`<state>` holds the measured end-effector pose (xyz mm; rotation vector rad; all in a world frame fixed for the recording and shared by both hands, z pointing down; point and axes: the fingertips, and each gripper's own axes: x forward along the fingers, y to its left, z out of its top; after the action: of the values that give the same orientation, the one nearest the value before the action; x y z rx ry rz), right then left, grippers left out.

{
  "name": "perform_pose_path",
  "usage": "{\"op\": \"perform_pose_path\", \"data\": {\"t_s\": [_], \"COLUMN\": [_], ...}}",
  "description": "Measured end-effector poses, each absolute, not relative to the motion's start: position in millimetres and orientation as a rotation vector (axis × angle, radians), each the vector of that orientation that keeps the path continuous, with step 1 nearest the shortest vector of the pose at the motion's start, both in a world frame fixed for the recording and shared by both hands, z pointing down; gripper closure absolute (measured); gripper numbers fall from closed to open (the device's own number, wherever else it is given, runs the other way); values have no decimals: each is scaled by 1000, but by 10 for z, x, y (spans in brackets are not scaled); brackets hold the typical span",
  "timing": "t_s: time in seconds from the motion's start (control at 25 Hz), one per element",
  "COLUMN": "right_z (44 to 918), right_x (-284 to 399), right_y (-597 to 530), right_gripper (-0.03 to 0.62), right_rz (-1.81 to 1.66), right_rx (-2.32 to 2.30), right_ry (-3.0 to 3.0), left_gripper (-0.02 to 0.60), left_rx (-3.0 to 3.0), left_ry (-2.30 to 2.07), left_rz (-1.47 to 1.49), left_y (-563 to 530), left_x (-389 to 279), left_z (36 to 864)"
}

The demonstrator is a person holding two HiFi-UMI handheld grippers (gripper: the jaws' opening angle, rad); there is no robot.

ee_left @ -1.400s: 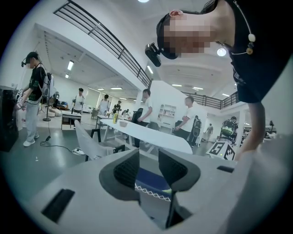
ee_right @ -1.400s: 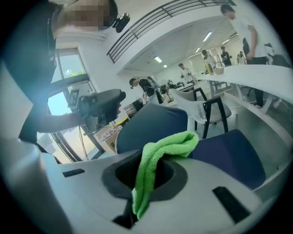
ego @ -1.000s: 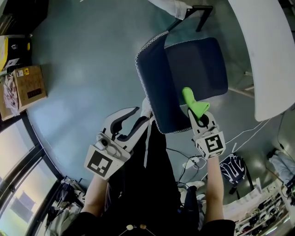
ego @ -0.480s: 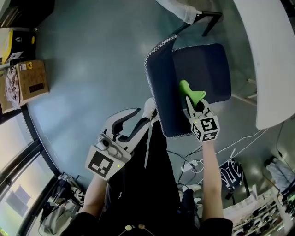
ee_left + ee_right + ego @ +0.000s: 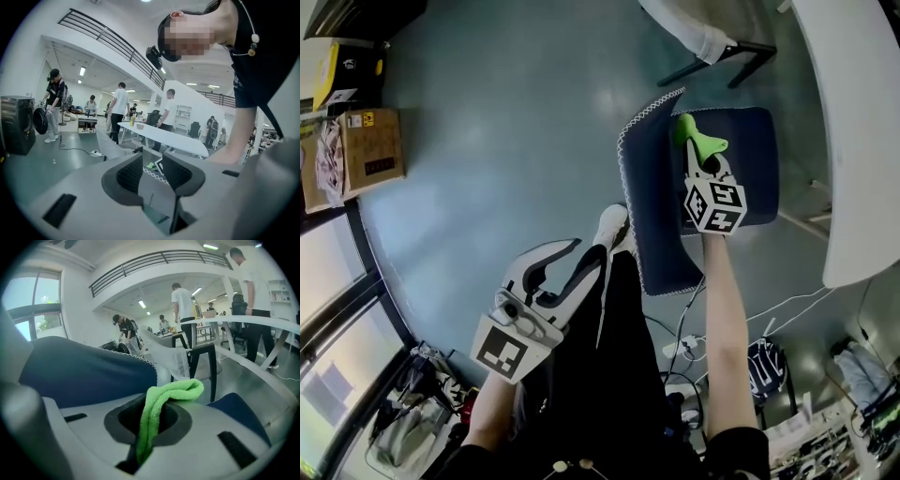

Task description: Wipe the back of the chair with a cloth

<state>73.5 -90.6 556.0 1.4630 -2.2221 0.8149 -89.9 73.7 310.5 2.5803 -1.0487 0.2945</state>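
Note:
A dark blue chair with white-stitched edging stands below me, its backrest (image 5: 652, 202) on the left and its seat (image 5: 755, 159) on the right. My right gripper (image 5: 705, 161) is shut on a folded green cloth (image 5: 697, 139) that lies against the upper front of the backrest. In the right gripper view the green cloth (image 5: 161, 411) sticks up between the jaws, with the backrest (image 5: 89, 373) close at the left. My left gripper (image 5: 567, 262) hangs open and empty near my legs, left of the chair; its view shows a bare gap between the fingers (image 5: 130, 174).
A white table (image 5: 862, 131) runs along the right, with a second chair (image 5: 703, 37) beyond the blue one. Cardboard boxes (image 5: 366, 145) sit at the far left. Cables and a bag (image 5: 764, 361) lie on the floor at lower right. Several people stand in the background.
My right gripper has carried the green cloth from the lower part of the backrest up toward its top edge. The left gripper has shifted only slightly.

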Motion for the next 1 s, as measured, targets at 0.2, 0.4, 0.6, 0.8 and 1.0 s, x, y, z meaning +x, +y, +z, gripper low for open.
{"op": "perform_pose_path", "data": {"t_s": [0.2,0.4,0.6,0.8,1.0], "right_z": [5723,5764,5702,5639,5533], "right_x": [734,567,357,315,215], "right_y": [-1180,-1297,-1328,-1253,-1175], "right_gripper": [576,576,576,576,576], "right_rz": [872,943,928,904,856], "right_rx": [1558,1515,1469,1435,1394], "right_ry": [-2168,-2218,-2264,-2289,-2319], "left_gripper": [449,449,449,449,449], "left_rx": [2577,2578,2571,2572,2562], "left_ry": [-1083,-1088,-1103,-1094,-1094], "left_rz": [295,309,299,304,291], "left_y": [704,711,665,671,650], "left_x": [-953,-923,-966,-983,-1029], "left_z": [3078,3104,3112,3146,3160]}}
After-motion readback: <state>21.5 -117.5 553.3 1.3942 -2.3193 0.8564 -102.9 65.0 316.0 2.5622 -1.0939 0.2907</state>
